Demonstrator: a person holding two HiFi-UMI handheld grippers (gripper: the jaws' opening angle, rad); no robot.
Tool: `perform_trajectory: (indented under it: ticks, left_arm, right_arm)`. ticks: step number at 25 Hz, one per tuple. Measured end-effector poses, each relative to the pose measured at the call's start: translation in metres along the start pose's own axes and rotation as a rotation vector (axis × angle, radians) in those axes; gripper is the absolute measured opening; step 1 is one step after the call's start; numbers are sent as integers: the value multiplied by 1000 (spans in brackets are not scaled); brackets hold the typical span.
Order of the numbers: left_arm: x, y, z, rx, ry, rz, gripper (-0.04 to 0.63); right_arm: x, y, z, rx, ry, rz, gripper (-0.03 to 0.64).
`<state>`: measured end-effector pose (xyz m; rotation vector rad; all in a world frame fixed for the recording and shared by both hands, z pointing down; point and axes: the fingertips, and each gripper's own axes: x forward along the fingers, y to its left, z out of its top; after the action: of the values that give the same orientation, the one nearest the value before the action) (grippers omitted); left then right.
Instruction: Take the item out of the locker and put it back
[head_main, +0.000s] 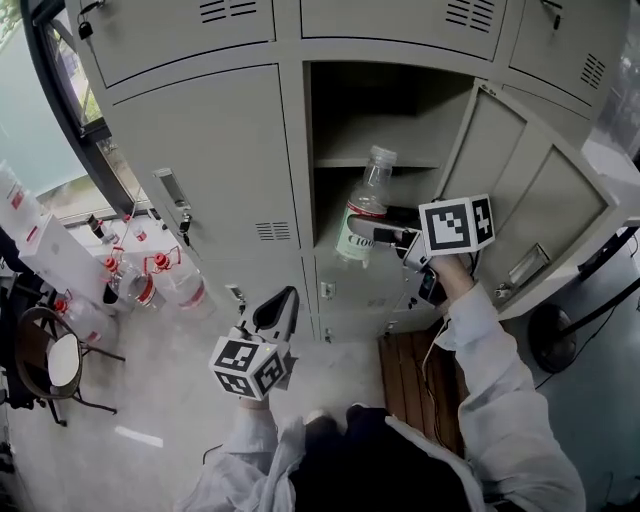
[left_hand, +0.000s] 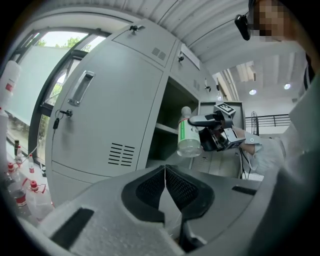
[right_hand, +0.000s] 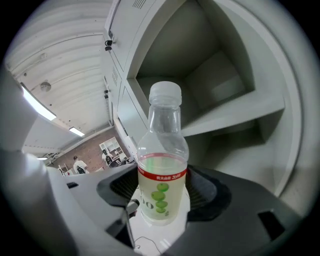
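Locker (head_main: 250, 180) fills the upper frame. Its centre compartment (head_main: 385, 110) is open, with the door (head_main: 520, 170) swung right so you have a clear way in. Your right gripper (head_main: 372, 232), centre-right, is clamped on the bottle (head_main: 368, 185) low on its body, probably so the neck leads past the shelf (head_main: 375, 162). Your left gripper (head_main: 285, 302), lower centre, has its jaws together and empty, parked out of the way. The bottle is tilted, cap up, just in front of the opening.

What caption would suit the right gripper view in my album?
The right tool grips a clear, capped bottle before the open locker and its shelf.
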<state>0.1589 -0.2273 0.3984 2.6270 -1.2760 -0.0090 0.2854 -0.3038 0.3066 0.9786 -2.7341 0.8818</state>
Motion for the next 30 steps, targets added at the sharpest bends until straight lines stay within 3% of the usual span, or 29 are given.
perform_trajectory:
  ticks: [5,11,20,26,30]
  left_arm:
    - [13,-4,34,79,-40,-39,9]
    - [26,-4,74,169,-84,-58,9]
    - [24,1,89,204,-107,-46,9]
    - [27,6,98,221,-127,-35,9]
    - [30,13,100,242,-121,-18,9]
  right_arm:
    - [3,12,51,-33,20,-11,291]
    - [9,4,97,-90,11,-90,291]
    - [15,-8,151,-176,-39,-177,291]
    - [23,-14,183,-311,-108,-257,291]
    - [39,-22,188,-404,-98,-302,291]
